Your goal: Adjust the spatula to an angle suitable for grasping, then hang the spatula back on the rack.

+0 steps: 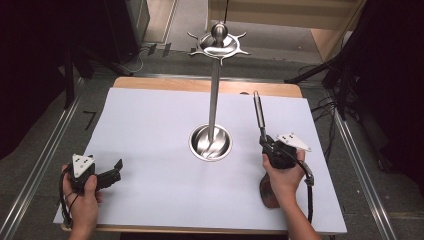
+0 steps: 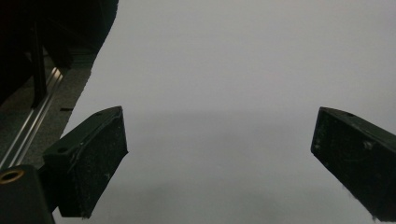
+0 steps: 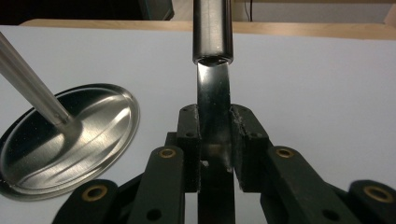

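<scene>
1. Step in hand, as I read it: carrying a utensil over to the rack. The right gripper [image 1: 263,141] is clamped on the flat steel neck of a long metal utensil with a tubular handle [image 1: 258,111], and its dark head end hangs down below the hand near the front right corner of the worktop (can't tell what sort of head it is, it's mostly hidden behind the wrist).

2. In the right gripper view the jaws sit tight against both sides of that flat neck, with the round handle [image 3: 213,29] sticking straight out ahead. Looks like a solid pinch to me.

3. The tall polished steel utensil stand with a round dish base [image 1: 211,143] is at the middle of the white-covered worktop [image 1: 150,120], its hook ring [image 1: 218,46] up top over the back edge. The utensil is off to the right of the post, not touching it.

4. The left gripper [image 1: 113,172] rests near the front left corner, jaws spread wide with nothing between them.

5. Next move, my guess: lift the utensil up to hook height and swing it in toward the ring. Tricky bit is lining up whatever hanging hole it has with one hook.
</scene>
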`<state>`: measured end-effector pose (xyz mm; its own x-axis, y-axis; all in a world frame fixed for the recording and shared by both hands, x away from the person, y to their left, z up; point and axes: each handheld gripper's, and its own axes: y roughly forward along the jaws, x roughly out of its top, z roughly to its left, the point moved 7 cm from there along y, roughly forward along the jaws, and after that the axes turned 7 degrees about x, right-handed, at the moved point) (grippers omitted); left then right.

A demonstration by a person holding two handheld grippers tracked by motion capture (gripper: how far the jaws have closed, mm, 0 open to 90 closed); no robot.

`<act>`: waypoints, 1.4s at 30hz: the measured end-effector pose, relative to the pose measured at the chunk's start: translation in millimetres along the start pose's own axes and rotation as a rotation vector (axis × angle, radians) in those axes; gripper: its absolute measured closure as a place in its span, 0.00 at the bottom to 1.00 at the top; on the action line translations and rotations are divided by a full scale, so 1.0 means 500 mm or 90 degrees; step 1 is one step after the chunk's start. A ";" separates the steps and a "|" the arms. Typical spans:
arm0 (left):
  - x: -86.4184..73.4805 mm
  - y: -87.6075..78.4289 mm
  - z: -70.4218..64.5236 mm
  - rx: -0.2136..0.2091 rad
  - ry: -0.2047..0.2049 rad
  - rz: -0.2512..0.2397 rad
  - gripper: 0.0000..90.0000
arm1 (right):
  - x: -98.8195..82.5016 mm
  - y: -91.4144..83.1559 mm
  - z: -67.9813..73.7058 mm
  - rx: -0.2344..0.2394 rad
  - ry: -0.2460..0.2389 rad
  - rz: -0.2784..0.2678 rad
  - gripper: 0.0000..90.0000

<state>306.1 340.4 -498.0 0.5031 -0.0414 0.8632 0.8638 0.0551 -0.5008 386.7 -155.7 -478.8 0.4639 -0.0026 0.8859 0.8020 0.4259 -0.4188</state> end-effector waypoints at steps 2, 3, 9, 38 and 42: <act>0.000 0.000 0.000 -0.001 0.000 0.000 0.05 | 0.002 -0.004 0.002 0.006 -0.004 -0.009 0.85; 0.000 0.000 -0.001 -0.002 0.000 -0.002 0.05 | 0.005 -0.011 0.006 0.011 -0.006 -0.023 0.85; 0.000 0.000 0.000 -0.002 -0.001 -0.003 0.05 | 0.009 -0.022 0.009 0.024 0.000 -0.041 0.85; 0.000 0.002 -0.001 0.006 0.005 0.003 0.04 | 0.042 -0.070 0.057 0.086 -0.029 -0.114 0.85; 0.001 -0.001 -0.001 0.005 0.005 -0.005 0.04 | 0.046 -0.073 0.062 0.091 -0.031 -0.118 0.85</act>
<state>306.0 339.8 -497.5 0.4959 -0.0493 0.8670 0.8679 0.0621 -0.4929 356.4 -143.3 -436.8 0.2920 -0.0504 0.9551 0.8088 0.5460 -0.2185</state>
